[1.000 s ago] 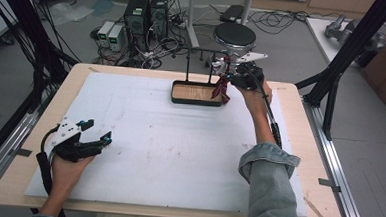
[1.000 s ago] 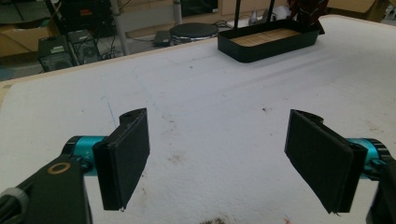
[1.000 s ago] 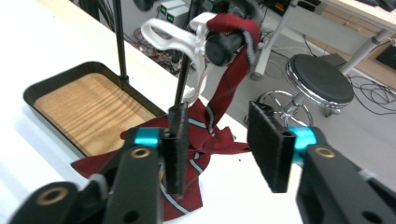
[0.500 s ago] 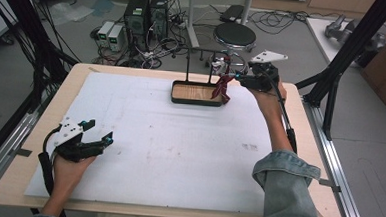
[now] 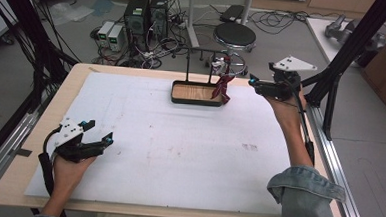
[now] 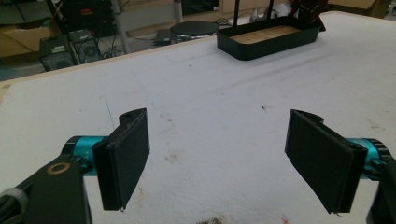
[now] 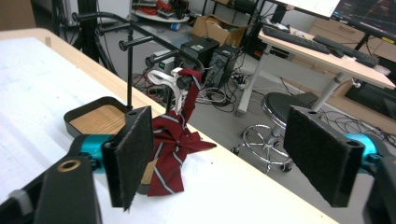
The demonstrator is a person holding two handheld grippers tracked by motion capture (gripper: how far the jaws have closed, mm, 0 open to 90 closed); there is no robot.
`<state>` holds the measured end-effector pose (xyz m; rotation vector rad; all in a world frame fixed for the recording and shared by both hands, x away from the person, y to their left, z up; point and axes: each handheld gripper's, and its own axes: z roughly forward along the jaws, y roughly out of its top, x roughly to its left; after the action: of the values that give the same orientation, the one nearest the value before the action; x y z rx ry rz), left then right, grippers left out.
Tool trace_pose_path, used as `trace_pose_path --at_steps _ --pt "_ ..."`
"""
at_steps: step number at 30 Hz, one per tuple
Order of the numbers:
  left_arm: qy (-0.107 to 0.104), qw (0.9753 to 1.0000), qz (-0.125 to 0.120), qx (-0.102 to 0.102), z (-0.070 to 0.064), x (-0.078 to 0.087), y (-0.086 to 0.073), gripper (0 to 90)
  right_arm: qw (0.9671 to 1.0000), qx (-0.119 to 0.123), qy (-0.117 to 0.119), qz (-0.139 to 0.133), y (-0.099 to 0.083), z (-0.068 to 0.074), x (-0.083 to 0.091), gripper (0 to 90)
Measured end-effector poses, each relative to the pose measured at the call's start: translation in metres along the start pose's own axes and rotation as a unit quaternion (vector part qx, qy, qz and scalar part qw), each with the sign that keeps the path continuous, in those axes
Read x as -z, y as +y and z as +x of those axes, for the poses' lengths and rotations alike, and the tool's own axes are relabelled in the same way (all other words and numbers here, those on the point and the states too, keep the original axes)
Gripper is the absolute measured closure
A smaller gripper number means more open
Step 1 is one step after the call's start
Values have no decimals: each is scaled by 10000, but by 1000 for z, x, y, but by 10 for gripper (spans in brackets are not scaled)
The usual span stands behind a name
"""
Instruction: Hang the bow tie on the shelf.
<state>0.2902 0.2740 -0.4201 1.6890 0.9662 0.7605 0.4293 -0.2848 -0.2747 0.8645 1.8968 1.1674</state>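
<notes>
Both claws gaped wide and empty: left claw (image 5: 106,140) near-left on the white-covered wooden worktop (image 5: 178,153), right claw (image 5: 253,82) far-right beside the striped red necktie (image 5: 224,85).

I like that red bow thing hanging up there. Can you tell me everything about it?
The bow tie is dark red cloth with thin pale stripes. Its neck strap loops over the black rod of the stand, by a white clip, so it hangs down slack. Its lower end droops at the right end of the black tray. Nothing grips it.
</notes>
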Motion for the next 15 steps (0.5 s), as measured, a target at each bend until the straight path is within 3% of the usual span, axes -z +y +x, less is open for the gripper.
trace_pose_path --at_steps 7,15 --pt "23 10000 -8 3 0 1 0 223 9995 -236 -161 -156 -12 -6 32 159" --pt "65 10000 3 6 1 2 -1 222 9968 -517 -273 -538 -29 -12 69 157"
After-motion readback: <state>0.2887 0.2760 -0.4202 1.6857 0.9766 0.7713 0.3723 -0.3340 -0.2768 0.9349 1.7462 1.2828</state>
